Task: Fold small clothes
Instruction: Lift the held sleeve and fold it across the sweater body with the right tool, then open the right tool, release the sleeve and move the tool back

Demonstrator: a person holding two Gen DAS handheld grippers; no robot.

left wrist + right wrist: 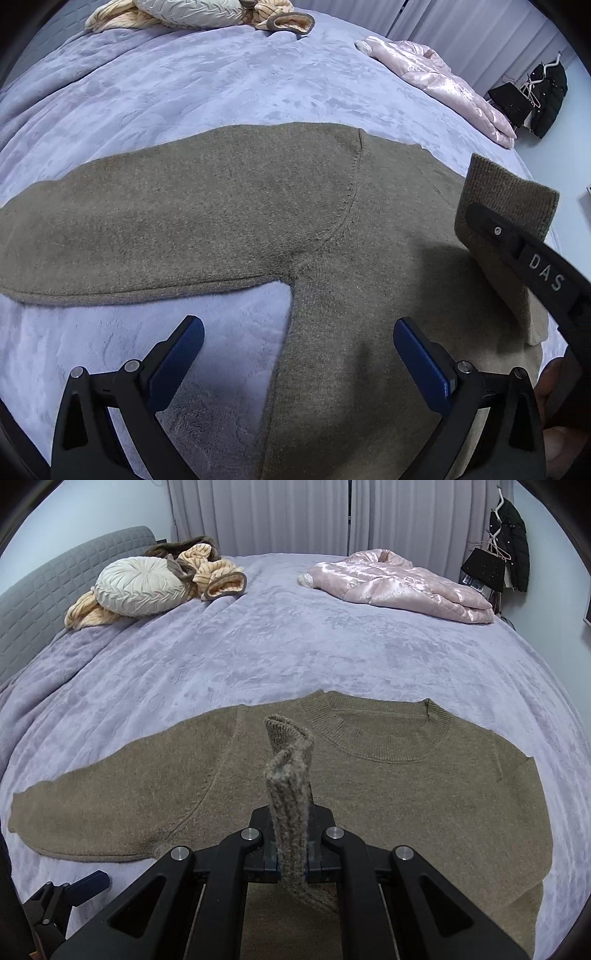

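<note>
Lavender plush bedding [280,646] covers the whole bed, its nap brushed into soft swirls, and it carries everything in sight. Nearest, the right gripper [291,853] is pressed together on a ribbed cuff [290,775] of the brown knit sweater [406,805], the doubled band standing up between its fingers above the garment. In the left wrist view that same cuff rises at the right edge, with the other gripper's black finger laid across it. The left gripper [299,354] hangs with its blue pads [177,362] spread wide and nothing between them, one pad over bare bedding, the other over the sweater's body.

The sweater lies flat, neckline [380,731] toward the far side of the bed. Its left sleeve [110,812] stretches straight out across the blanket to the left.

Farther off, at the head end on the left, a round pleated cream cushion [142,585] rests on a crumpled peach and brown striped garment [218,574], both just beside a grey quilted headboard [62,587]. Well apart from them, toward the far right corner of the bed, lies a shiny pink quilted jacket [402,587].

Behind the bed, pale pleated curtains [295,517] run along the wall. At the right, dark clothes on hangers [508,542] hang against a plain light wall.
</note>
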